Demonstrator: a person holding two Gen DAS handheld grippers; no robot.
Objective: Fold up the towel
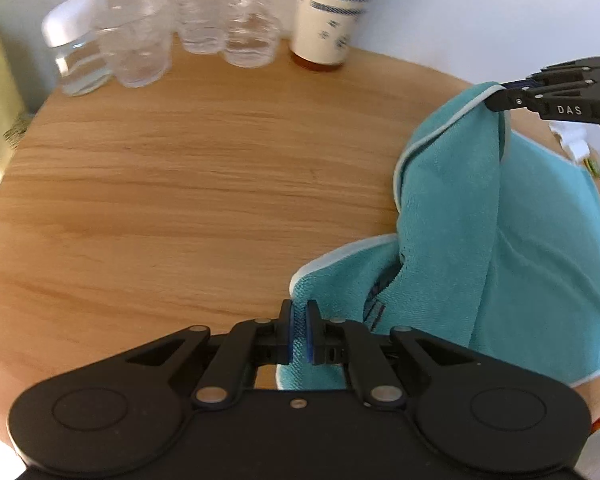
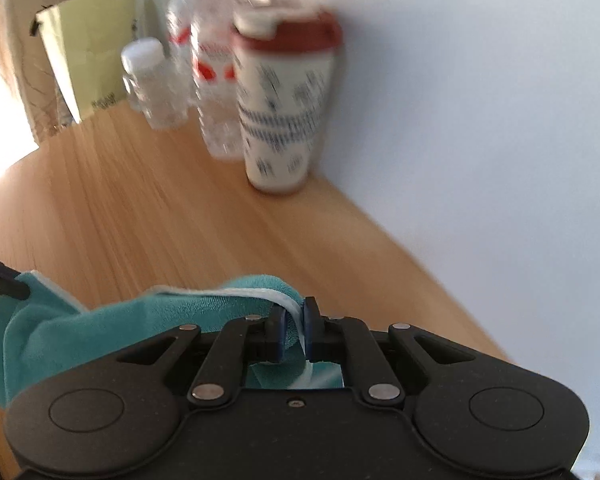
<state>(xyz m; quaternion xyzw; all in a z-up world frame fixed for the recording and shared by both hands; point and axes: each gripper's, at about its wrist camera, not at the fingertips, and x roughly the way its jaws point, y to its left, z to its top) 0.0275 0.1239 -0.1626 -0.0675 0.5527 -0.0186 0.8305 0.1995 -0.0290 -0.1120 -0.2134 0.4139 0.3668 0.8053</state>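
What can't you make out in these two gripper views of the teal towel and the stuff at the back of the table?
- Teal towel: its right side runs off the left wrist view's edge; the right gripper body hides most of it in the right wrist view.
- Printed tumbler: lettering motion-blurred in both views.
- Water bottles: tops cut off in the left wrist view.
- Left gripper: towel corner beneath it hidden.
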